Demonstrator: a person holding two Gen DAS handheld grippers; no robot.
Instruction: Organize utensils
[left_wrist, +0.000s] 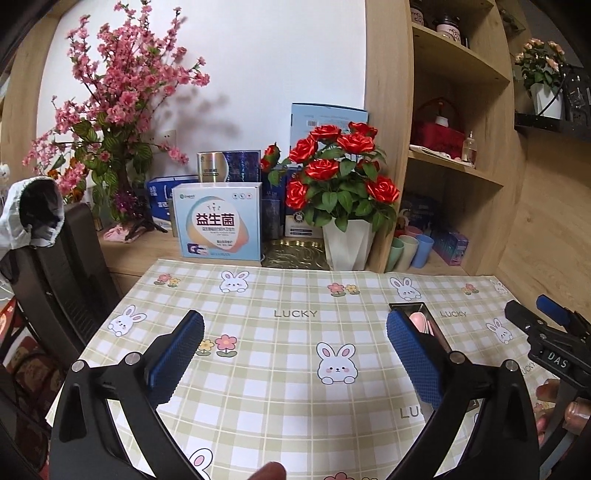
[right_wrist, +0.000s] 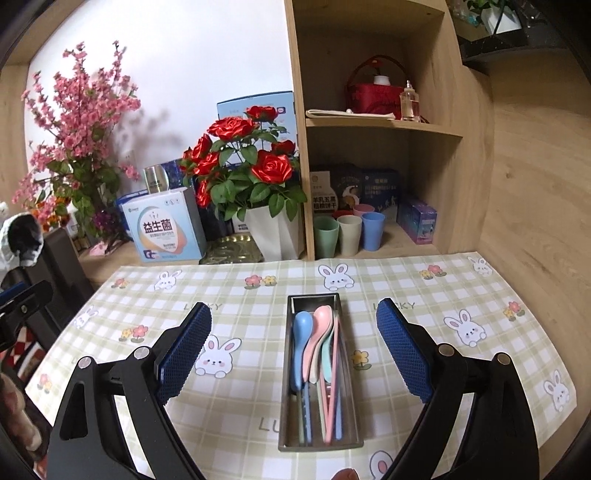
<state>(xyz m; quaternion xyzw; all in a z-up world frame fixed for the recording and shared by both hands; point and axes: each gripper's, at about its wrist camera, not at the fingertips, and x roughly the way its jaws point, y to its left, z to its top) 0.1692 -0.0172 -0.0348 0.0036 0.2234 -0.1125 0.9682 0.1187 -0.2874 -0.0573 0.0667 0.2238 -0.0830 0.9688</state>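
Note:
A narrow steel utensil tray (right_wrist: 284, 391) lies lengthwise on the checked bunny mat (right_wrist: 243, 398). Inside it rest a blue spoon (right_wrist: 301, 332), a pink spoon (right_wrist: 321, 325), a green spoon and several pastel chopsticks (right_wrist: 332, 387). My right gripper (right_wrist: 293, 328) hovers above the tray, open wide, with nothing between its blue pads. My left gripper (left_wrist: 295, 332) is open too, over bare mat left of the tray. In the left wrist view the tray (left_wrist: 404, 306) is mostly hidden behind the right finger, and the right gripper (left_wrist: 543, 314) shows at the far right edge.
Behind the mat stand a red rose pot (right_wrist: 273, 236), a blue-white box (right_wrist: 166, 229), a pink blossom plant (right_wrist: 77, 147) and a gold dish (right_wrist: 229, 251). Pastel cups (right_wrist: 347, 232) sit in the wooden shelf unit (right_wrist: 299, 147). A black chair (left_wrist: 55, 266) is on the left.

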